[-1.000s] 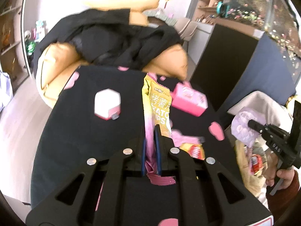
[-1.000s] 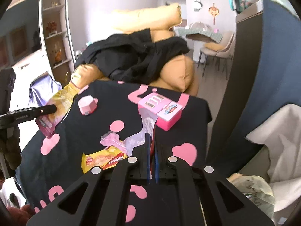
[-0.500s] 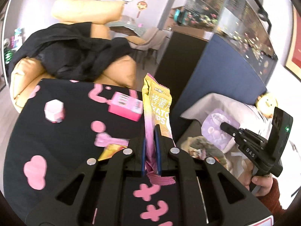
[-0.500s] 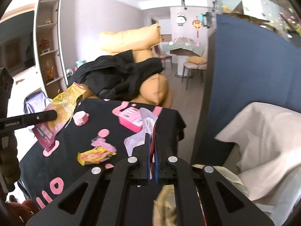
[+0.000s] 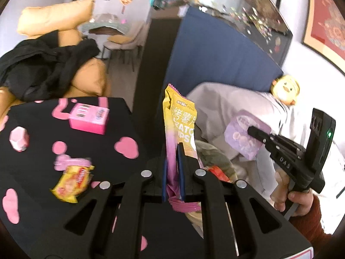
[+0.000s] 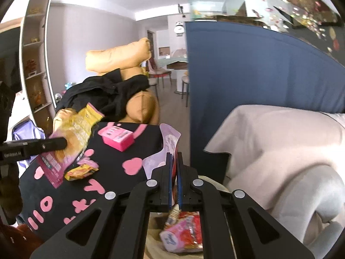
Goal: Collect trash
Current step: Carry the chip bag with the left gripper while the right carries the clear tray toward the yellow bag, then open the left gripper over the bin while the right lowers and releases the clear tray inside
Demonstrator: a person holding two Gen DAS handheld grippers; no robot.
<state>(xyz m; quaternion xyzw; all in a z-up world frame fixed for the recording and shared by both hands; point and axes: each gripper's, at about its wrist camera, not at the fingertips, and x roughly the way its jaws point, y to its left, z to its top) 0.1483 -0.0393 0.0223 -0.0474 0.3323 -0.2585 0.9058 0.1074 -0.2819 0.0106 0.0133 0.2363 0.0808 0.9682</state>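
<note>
Trash is in both our grippers. Our left gripper (image 5: 172, 151) is clamped on a yellow-and-pink chip bag (image 5: 180, 125), pinched near its lower pink end so that the bag stands upright between the blue pads (image 5: 165, 177), its crimped bottom edge poking out below them. Our right gripper (image 6: 174, 157) is closed on a pale purple pouch (image 6: 167, 149), which rises from between its fingers and leans a little left. From the left wrist view we see that same pouch (image 5: 243, 138) held out at the tip of the right gripper (image 5: 256, 132), with our right hand (image 5: 295, 192) wrapped round the handle.

Both held pieces hang off the right edge of the black table (image 5: 64, 129), which carries pink heart and cloud shapes. Below the right gripper lies an open bin (image 6: 183, 233) with red and pink wrappers already in it; in the left wrist view we glimpse it just beyond the left fingers, a red wrapper (image 5: 215, 171) showing.

More trash lies on the table: a yellow snack packet (image 5: 72, 182) touching a small pink wrapper (image 5: 69, 161), a pink box (image 5: 89, 118) farther back, and a pale pink cup (image 5: 19, 139) near the left edge.

Behind the table we see an orange sofa (image 5: 90, 79) with black clothing (image 5: 43, 64) heaped on it. A blue partition (image 6: 248, 71) stands to the right, and a beige-covered seat (image 6: 269, 146) is beside the bin.
</note>
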